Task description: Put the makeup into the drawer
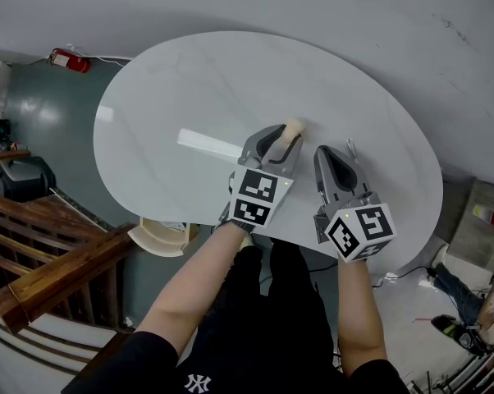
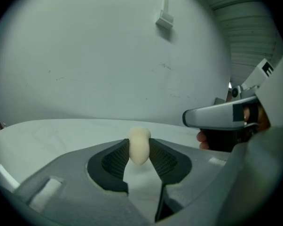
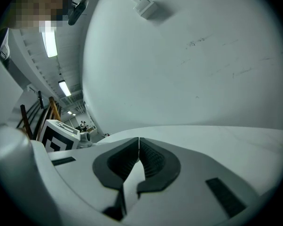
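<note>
In the head view a makeup sponge is seen over the table, toward its near edge; in the left gripper view it is pinched by the left gripper; in the right gripper view the right gripper is closed empty; carriage to a seemingly unseen drawer is called for.

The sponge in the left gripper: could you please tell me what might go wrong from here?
The sponge is pinched only at the pad tips of the left gripper, so it might slip out and drop onto the table. No drawer shows in any view, so the carry may be long.
</note>
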